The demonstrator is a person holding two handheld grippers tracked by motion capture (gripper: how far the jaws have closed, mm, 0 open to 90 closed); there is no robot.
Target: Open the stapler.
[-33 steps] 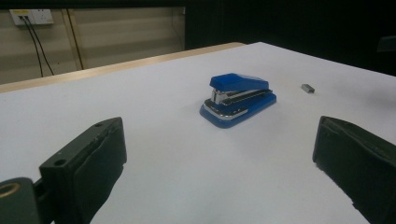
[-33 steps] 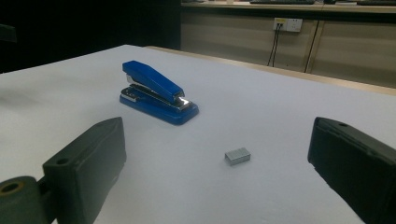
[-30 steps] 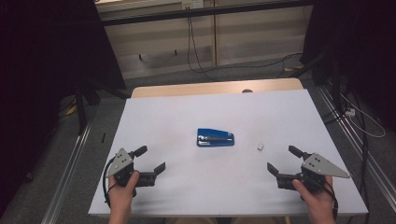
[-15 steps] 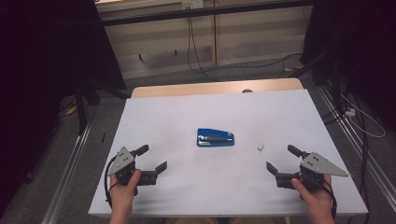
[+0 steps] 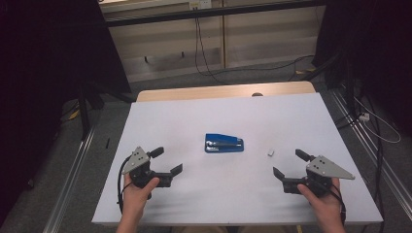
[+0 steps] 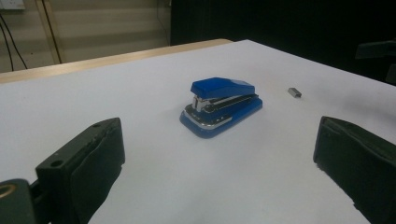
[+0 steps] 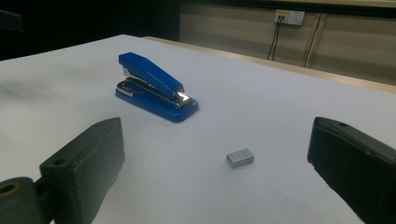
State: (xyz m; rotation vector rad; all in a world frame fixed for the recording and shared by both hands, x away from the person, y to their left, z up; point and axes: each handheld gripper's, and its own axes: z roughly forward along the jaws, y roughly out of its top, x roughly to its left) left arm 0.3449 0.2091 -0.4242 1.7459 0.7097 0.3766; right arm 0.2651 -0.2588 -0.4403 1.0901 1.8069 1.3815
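A blue stapler (image 5: 223, 143) lies flat in the middle of the white table (image 5: 194, 116); it also appears ahead of the jaws in the left gripper view (image 6: 220, 105) and the right gripper view (image 7: 155, 87). A small grey block of staples (image 5: 271, 152) (image 7: 240, 157) (image 6: 294, 92) rests just right of it. My left gripper (image 5: 166, 160) is held near the front left, open and empty, well short of the stapler. My right gripper (image 5: 290, 164) is held near the front right, open and empty, with the staple block a little ahead of its jaws.
The table's wooden far edge (image 5: 218, 92) shows beyond the white sheet. Cables (image 5: 204, 53) hang on the wall panels behind. Metal rails (image 5: 73, 165) run along the floor on both sides. Dark curtains flank the room.
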